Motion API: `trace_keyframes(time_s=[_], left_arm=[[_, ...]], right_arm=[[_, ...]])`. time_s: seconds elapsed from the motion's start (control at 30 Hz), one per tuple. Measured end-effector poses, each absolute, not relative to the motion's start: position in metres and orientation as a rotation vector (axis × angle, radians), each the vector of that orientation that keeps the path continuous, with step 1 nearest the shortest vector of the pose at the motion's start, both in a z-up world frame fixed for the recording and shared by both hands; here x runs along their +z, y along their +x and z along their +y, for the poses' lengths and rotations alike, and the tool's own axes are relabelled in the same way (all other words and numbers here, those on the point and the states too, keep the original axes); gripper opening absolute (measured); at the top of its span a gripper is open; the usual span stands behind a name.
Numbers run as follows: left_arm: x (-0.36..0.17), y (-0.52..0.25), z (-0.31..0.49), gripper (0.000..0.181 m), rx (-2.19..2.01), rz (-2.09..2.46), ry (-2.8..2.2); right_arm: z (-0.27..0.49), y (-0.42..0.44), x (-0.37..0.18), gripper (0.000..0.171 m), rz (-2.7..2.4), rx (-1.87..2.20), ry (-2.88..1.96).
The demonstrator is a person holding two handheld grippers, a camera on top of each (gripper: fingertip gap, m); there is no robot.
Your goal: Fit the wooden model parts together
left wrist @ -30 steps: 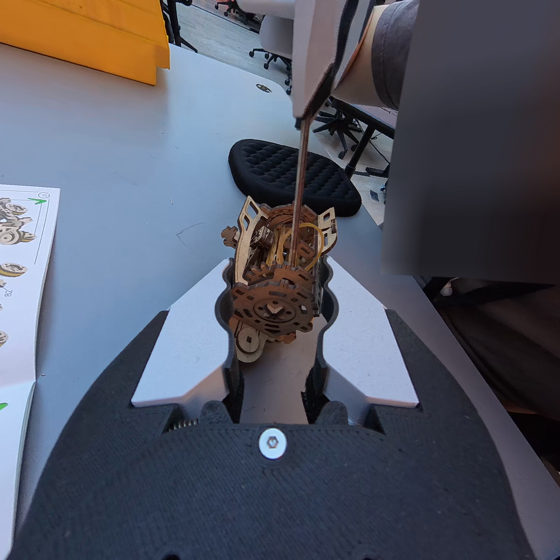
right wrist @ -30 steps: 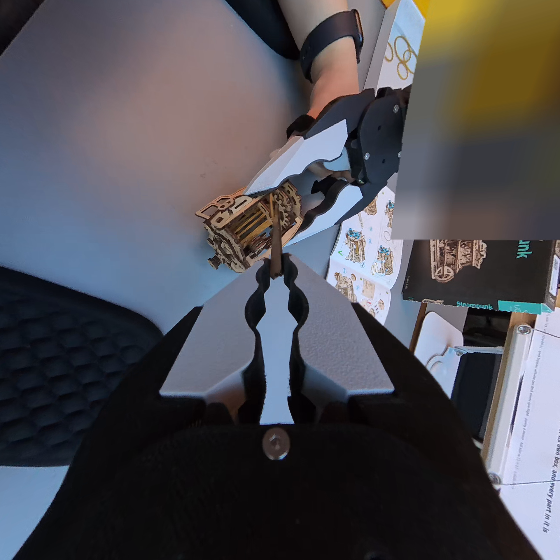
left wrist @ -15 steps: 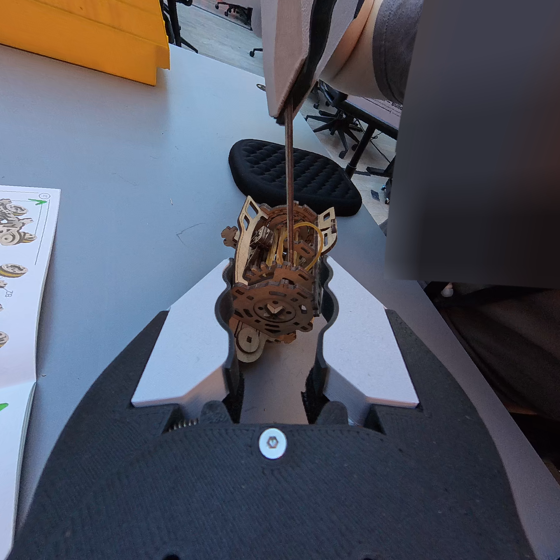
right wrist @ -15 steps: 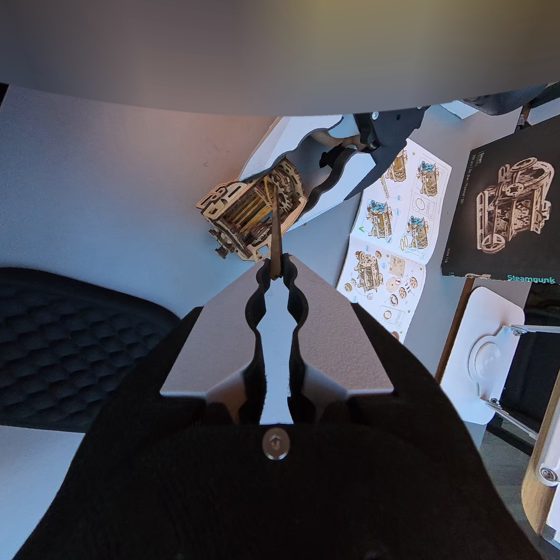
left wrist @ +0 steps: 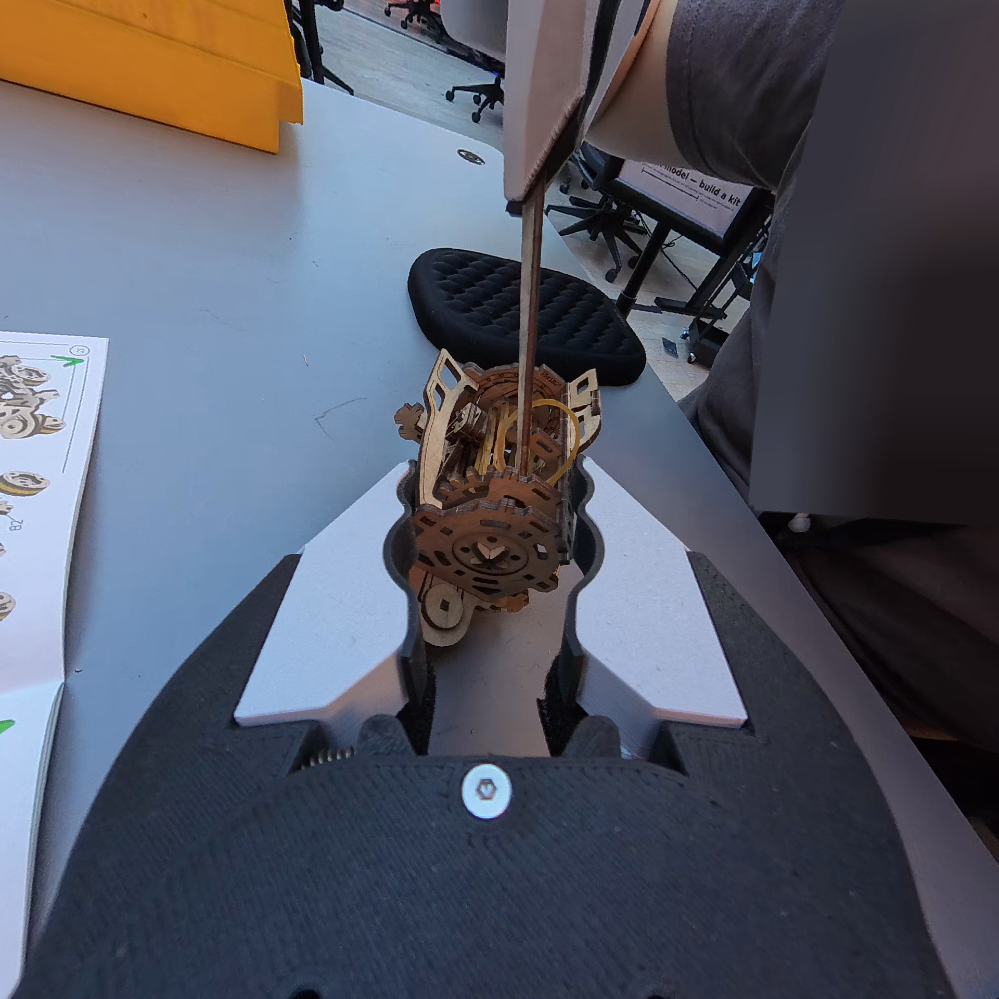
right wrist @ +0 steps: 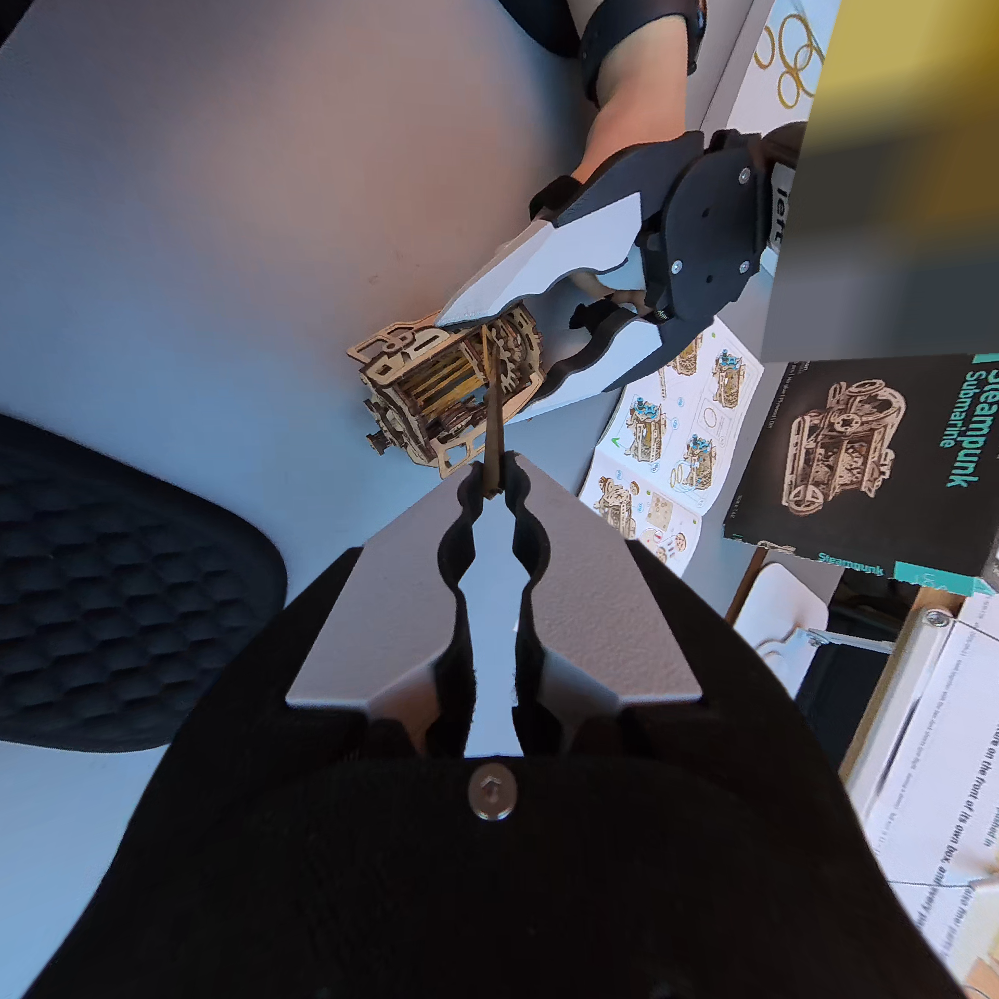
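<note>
A partly built wooden model (left wrist: 486,540) with gears and yellow rubber bands (left wrist: 567,427) rests on the grey table (left wrist: 216,270). My left gripper (left wrist: 489,486) is shut on it, one finger on each side. My right gripper (right wrist: 493,470) is shut on a thin wooden stick (right wrist: 493,432). The stick's far end reaches into the model (right wrist: 432,394) among the rubber bands. In the left wrist view the stick (left wrist: 528,324) stands almost upright and hangs down from the right gripper (left wrist: 535,184) above. The left gripper also shows in the right wrist view (right wrist: 481,367).
A black quilted pad (left wrist: 530,319) lies just behind the model, near the table's right edge. An open instruction booklet (right wrist: 670,443) and a black kit box (right wrist: 865,459) lie beside the left gripper. A yellow slab (left wrist: 151,65) sits at the far left.
My right gripper swung and tilted a little while the stick's far end stayed inside the model. The stick's top moved slightly left. My left gripper and the model held still.
</note>
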State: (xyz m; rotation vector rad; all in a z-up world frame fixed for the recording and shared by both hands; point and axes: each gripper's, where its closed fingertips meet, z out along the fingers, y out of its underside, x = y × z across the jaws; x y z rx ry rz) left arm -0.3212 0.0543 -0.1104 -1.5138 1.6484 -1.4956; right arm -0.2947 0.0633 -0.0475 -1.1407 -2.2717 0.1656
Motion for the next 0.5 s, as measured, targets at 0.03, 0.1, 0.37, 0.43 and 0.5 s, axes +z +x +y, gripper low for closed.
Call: trace_keyframes(time_s=[0.03, 0.1, 0.37, 0.43, 0.5], left_arm=[[-0.1104, -0.3212, 0.0545, 0.055, -1.496, 1.647, -1.515], [-0.1103, -0.321, 0.0551, 0.055, -1.498, 1.643, -1.519], [-0.1104, -0.3207, 0.0558, 0.055, -1.501, 1.638, -1.526], [-0.1103, -0.3206, 0.0561, 0.055, -1.498, 1.635, -1.527], [-0.1104, -0.3205, 0.0562, 0.055, -1.497, 1.635, -1.527]], right_arm=[[0.0634, -0.2945, -0.0476, 0.006, -2.276, 0.145, -1.121], [0.0638, -0.2941, -0.0476, 0.006, -2.284, 0.091, -1.081], [0.0648, -0.2932, -0.0479, 0.007, -2.299, 0.016, -1.029], [0.0648, -0.2935, -0.0472, 0.007, -2.302, 0.014, -1.033], [0.0666, -0.2924, -0.0482, 0.007, -2.297, 0.066, -1.125]])
